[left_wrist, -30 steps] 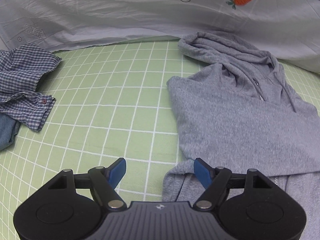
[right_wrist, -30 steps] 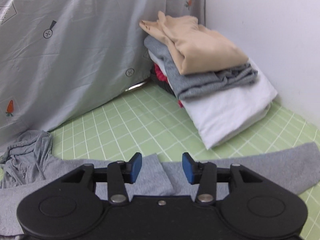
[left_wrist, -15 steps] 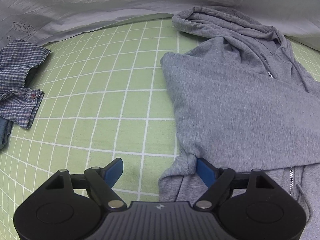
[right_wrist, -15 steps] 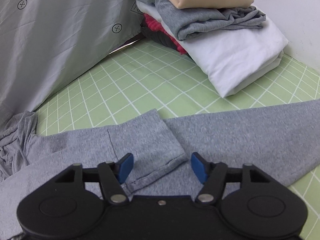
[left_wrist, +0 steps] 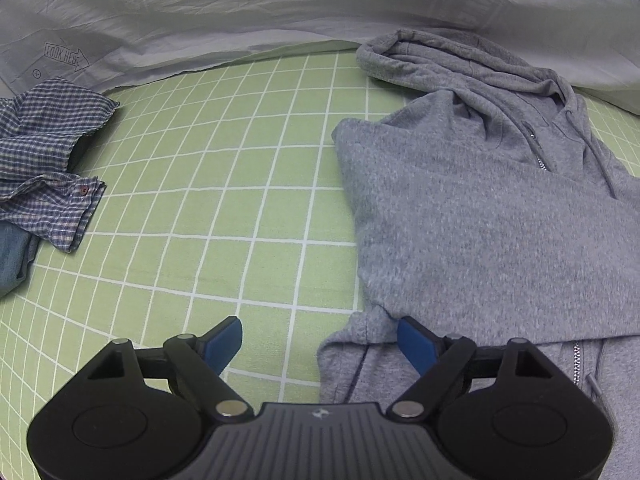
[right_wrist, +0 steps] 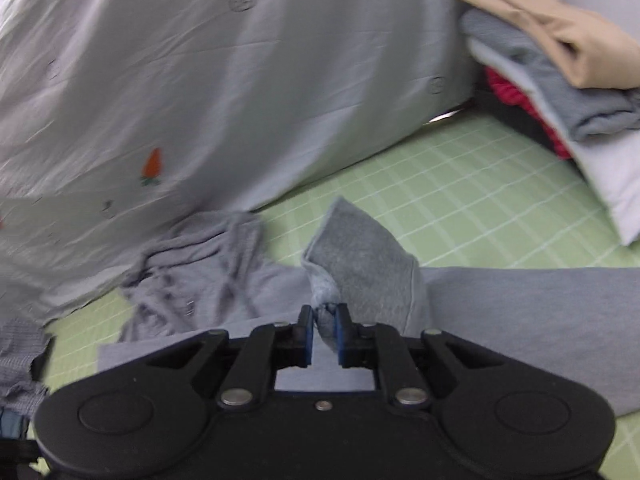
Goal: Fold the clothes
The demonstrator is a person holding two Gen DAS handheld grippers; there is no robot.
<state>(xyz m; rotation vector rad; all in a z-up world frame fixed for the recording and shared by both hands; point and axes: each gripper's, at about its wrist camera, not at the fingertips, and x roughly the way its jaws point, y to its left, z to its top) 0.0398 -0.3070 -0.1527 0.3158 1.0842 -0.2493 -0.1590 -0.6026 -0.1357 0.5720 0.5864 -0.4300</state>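
Grey hoodie (left_wrist: 480, 216) spread on green grid mat (left_wrist: 224, 200), toward 3 o'clock. Right gripper (right_wrist: 323, 334) clamped on sleeve cuff (right_wrist: 360, 264); left gripper (left_wrist: 320, 340) spread wide near hem. Soft, floppy, medium-weight; best pinched at seams.

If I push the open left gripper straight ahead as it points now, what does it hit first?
Probably the grey zip hoodie. The left gripper is open over the hoodie's lower-left corner, right finger at the folded edge, left finger over the green grid-pattern mat. Height is unclear; it may skim above.
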